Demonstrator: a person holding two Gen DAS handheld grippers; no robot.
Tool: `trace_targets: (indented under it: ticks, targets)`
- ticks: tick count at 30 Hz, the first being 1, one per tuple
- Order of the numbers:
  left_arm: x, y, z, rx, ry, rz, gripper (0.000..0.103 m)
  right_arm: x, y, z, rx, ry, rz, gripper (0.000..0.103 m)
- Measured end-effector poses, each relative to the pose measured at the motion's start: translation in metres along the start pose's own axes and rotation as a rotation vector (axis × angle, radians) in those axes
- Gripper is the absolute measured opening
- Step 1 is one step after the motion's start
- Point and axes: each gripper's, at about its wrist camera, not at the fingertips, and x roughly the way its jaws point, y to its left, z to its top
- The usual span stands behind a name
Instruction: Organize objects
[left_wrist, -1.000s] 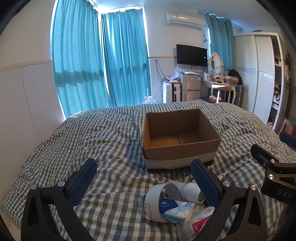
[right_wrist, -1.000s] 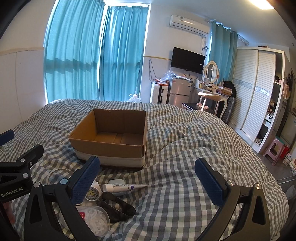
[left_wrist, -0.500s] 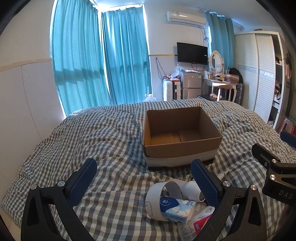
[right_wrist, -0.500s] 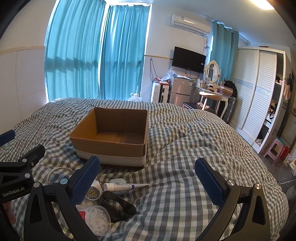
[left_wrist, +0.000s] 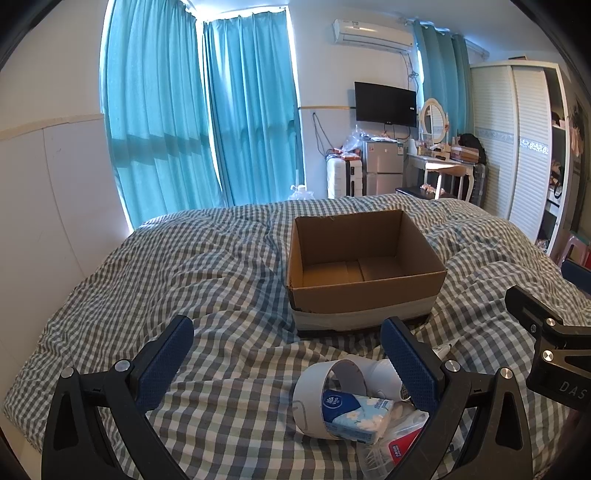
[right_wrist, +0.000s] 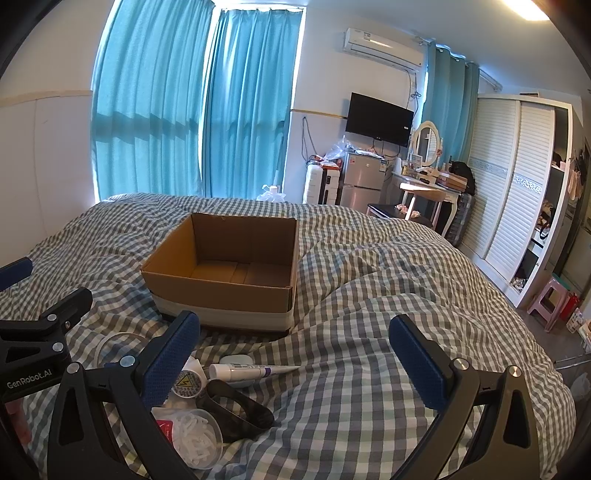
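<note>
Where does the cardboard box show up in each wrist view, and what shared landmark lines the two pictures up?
Left wrist: cardboard box sits right of centre on the checked bedding, open and empty.
Right wrist: cardboard box sits left of centre, beyond the left gripper.
Shared landmark: the wall TV, above and beyond the box.

the right gripper (right_wrist: 293, 360) hangs over a checked bedcover (right_wrist: 369, 295) with its blue-padded fingers (right_wrist: 171, 356) spread wide and nothing between them. a cardboard box (right_wrist: 225, 273), open at the top, sits toward the middle of the bed. nearer the bed's near edge lies a loose cluster: a white tube (right_wrist: 251, 370) with a purple tip, a small white jar (right_wrist: 186, 384) with a yellow warning label just left of it, a dark curved band (right_wrist: 236, 408), and a clear round tub (right_wrist: 194, 437) of white pieces. the left gripper (right_wrist: 33, 332) shows at the left edge.
</note>
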Motion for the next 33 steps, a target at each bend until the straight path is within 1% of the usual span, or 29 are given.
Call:
trace_targets:
  ticks: [12,19,22,27,31,33]
  targets:
    - [0.002,0.003,0.000,-0.016,0.014,-0.017,0.103,-0.001,0.001,0.001,-0.002,-0.002,0.005,0.103]
    - [-0.004,0.007,0.002,-0.029,0.007,-0.020,0.103,-0.005,0.001,0.001,-0.008,-0.001,0.039,0.103]
    - [0.000,0.007,-0.001,-0.015,0.027,0.002,0.103,-0.006,0.002,0.001,-0.017,0.007,0.049,0.103]
    - [0.008,0.013,-0.011,-0.020,0.070,-0.006,0.103,-0.004,0.005,-0.002,-0.029,0.028,0.072,0.103]
    - [0.019,0.012,-0.021,0.011,0.113,0.010,0.103,0.001,0.004,-0.008,-0.025,0.049,0.090,0.103]
    - [0.025,0.011,-0.028,0.021,0.144,-0.005,0.103,0.004,0.004,-0.011,-0.025,0.063,0.095,0.103]
